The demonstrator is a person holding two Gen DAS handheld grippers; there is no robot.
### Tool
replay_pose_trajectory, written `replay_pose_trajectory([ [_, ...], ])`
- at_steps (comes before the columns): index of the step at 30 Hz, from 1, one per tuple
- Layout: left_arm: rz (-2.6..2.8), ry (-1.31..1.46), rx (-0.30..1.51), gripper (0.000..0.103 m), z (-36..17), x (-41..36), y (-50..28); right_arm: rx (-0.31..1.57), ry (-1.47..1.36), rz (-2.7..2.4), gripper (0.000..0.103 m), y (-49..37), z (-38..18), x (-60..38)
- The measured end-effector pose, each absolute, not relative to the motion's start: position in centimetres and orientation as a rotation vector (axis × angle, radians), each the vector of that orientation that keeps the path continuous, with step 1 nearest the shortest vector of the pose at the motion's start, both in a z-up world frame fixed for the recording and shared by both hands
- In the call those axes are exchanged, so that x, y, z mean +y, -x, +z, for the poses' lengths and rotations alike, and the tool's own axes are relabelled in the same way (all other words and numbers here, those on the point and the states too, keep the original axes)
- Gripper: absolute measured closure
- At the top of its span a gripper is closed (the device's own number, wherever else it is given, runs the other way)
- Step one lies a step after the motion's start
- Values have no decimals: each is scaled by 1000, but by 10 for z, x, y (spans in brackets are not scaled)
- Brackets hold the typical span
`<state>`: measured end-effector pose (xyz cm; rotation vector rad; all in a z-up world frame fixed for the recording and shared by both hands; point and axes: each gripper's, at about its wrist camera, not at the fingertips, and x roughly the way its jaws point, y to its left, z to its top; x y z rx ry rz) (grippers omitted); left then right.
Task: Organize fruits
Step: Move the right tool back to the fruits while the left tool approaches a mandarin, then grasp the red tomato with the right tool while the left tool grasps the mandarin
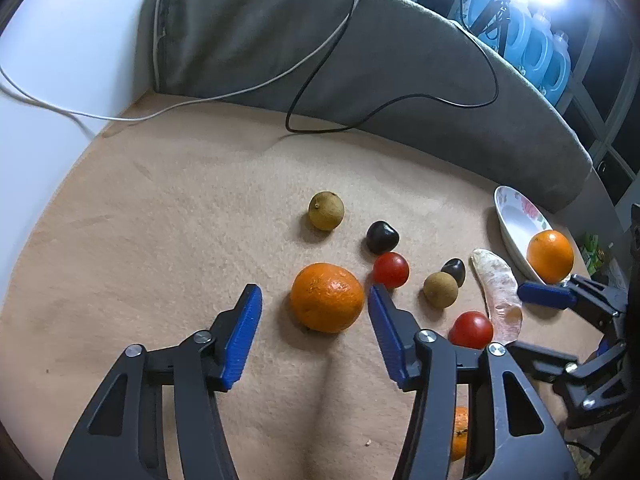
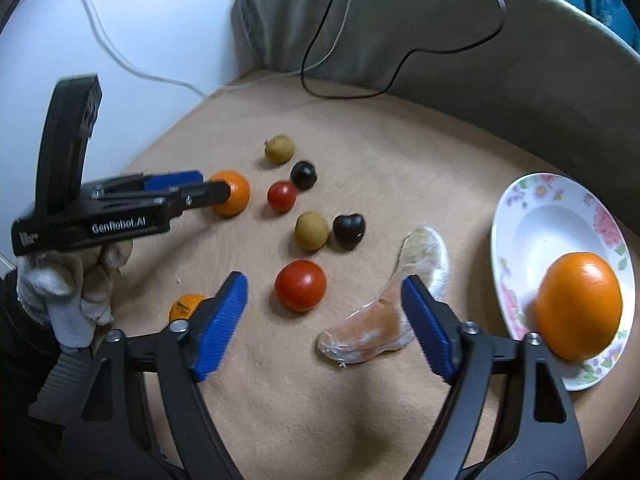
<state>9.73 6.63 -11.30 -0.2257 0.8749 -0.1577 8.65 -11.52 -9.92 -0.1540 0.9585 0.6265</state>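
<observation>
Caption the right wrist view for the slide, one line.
Right gripper open over a tomato and pomelo segment; left gripper at an orange; another orange on the floral plate.

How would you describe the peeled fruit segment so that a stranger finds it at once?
Find the white flowered plate on the tan cloth. Just beside its rim lies the peeled segment. Unlike the round fruits nearby, it is long, curved, pale and translucent.

Both wrist views look steeply down, close over the tan desk point(image 1: 160, 220). They share the scattered fruit and flowered plate point(image 2: 560, 216); fisheye edges blur, perhaps hiding more.
</observation>
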Motion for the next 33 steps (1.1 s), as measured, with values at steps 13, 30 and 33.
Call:
replay_pose_trajectory([
  [13,-188,228,875,60,-117,62,-101,1010,177,647,56,-97,-117,-98],
  [30,-204,223,870,67,-117,57,-102,1018,167,669,68,-101,-124,-89],
  [33,-203,224,868,67,-117,58,-101,1015,160,668,68,-100,-123,-90],
])
